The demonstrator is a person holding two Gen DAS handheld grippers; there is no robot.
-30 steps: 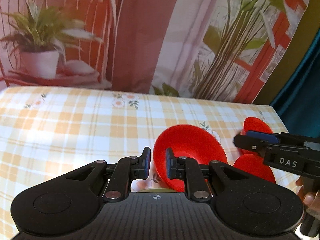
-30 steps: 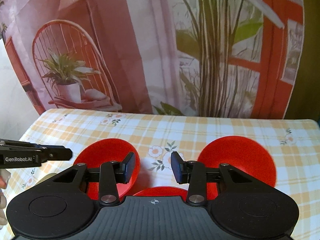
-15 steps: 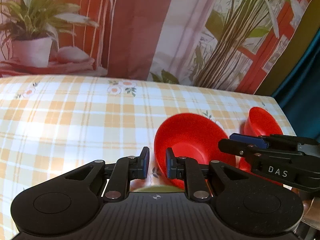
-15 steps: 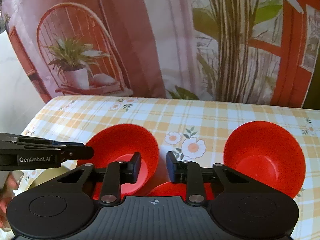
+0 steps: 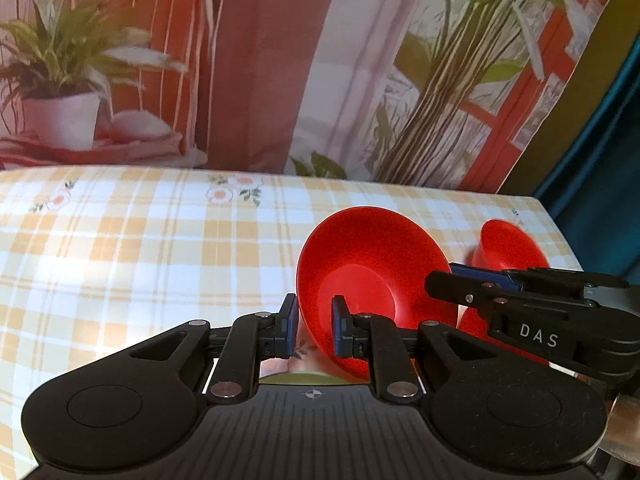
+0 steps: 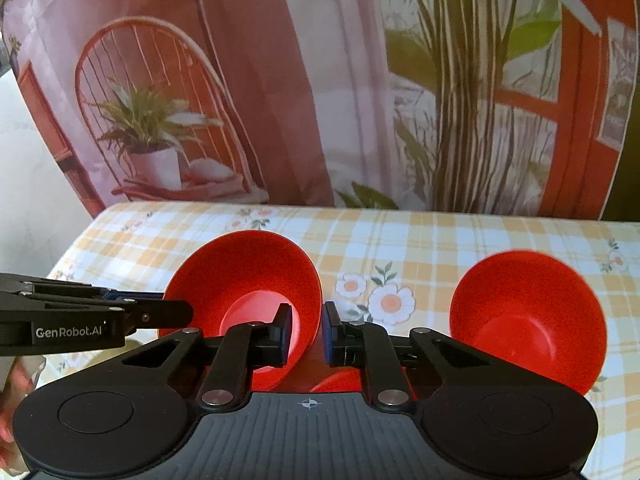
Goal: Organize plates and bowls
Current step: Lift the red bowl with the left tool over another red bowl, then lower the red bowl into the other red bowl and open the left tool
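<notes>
So the biggest thing going on is the backdrop [image 6: 304, 92], a printed curtain with a wicker chair, a potted plant and tall green stems, hanging right behind the table. Below it is the table [image 5: 132, 248] with a yellow-and-white plaid cloth dotted with little flowers.

On the cloth there are red bowls. The one on the left [image 6: 248, 280] is tipped up on its side so you can look into it, and both tools have hold of it. The other bowl on the right [image 6: 528, 320] sits well apart from it, near the right edge of the table, also tilted toward the camera. A bit of another red thing [image 6: 340, 382] peeks out low between the two bowls, under the right tool; I can't tell if it's a bowl or a plate.

The left gripper [image 5: 314, 330] has its pads on either side of the tilted bowl's left rim, one inside and one outside, and the gap is narrow, so it looks clamped on that rim. The right gripper [image 6: 306, 334] does the same on the opposite rim of the same bowl, with one pad inside the bowl and one outside.

Something pale yellow-green [image 5: 296, 378] shows just under the left tool, too hidden to identify.
</notes>
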